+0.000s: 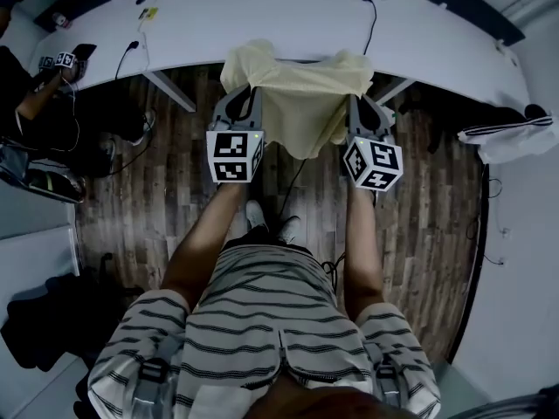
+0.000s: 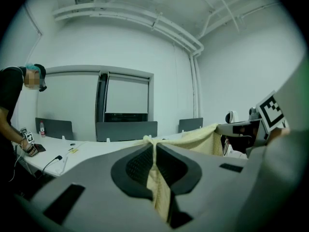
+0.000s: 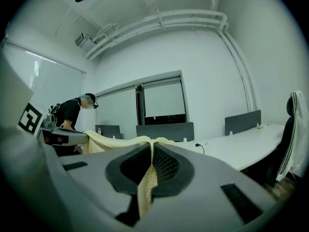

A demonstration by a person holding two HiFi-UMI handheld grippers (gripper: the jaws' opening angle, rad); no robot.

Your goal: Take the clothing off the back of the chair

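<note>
A pale yellow garment (image 1: 301, 94) hangs stretched between the left gripper (image 1: 245, 103) and right gripper (image 1: 362, 112), each clamped on an upper edge.

Grey left hand-held gripper (image 1: 247, 94) and right hand-held gripper (image 1: 360, 103) each bear a black-and-white marker cube (image 1: 234, 155); the wearer's shirt (image 1: 262, 321) is white, dark-striped.

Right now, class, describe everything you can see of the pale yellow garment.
The pale yellow garment looks like thin, soft, textured cloth. It is spread between the left tongs and the right tongs, each shut on a pinched fold near its top edge. The rest hangs loose and creased in front of the white desk, above the wood floor.
</note>
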